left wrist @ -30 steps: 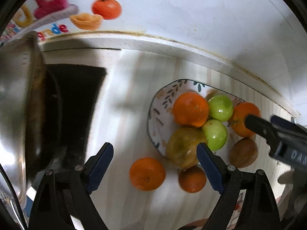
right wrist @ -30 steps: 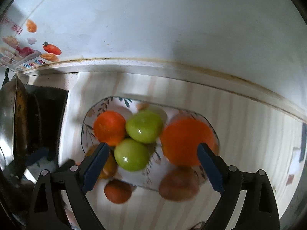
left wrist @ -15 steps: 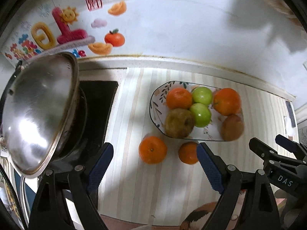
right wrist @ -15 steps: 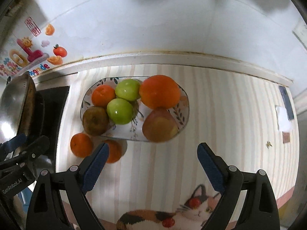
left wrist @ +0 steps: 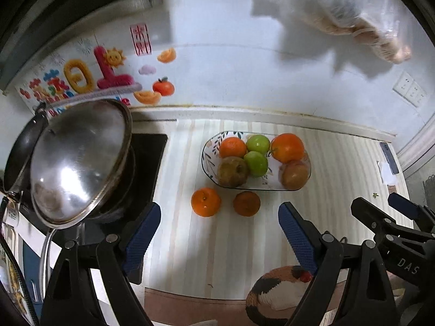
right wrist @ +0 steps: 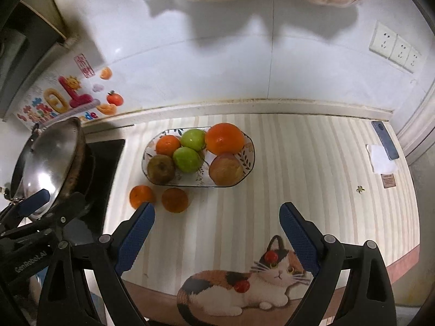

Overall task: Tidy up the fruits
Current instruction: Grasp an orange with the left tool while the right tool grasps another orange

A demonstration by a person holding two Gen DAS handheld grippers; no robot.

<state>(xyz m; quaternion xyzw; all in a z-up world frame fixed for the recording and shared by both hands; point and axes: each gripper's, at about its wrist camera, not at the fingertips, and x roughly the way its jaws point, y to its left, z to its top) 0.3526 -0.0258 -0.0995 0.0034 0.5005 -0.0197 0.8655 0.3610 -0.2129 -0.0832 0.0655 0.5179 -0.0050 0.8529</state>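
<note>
Six fruits sit in the plate [right wrist: 248, 146]; two mandarins [right wrist: 142, 196] lie just before it.

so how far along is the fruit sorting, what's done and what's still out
Done: six fruits sit in the floral-patterned oval dish, namely two green apples, two oranges, a brownish pear and a reddish apple. In hand: nothing; the left tongs and right tongs both stand open and empty. Left: two small orange tangerines lie on the striped counter mat in front of the dish.
</note>
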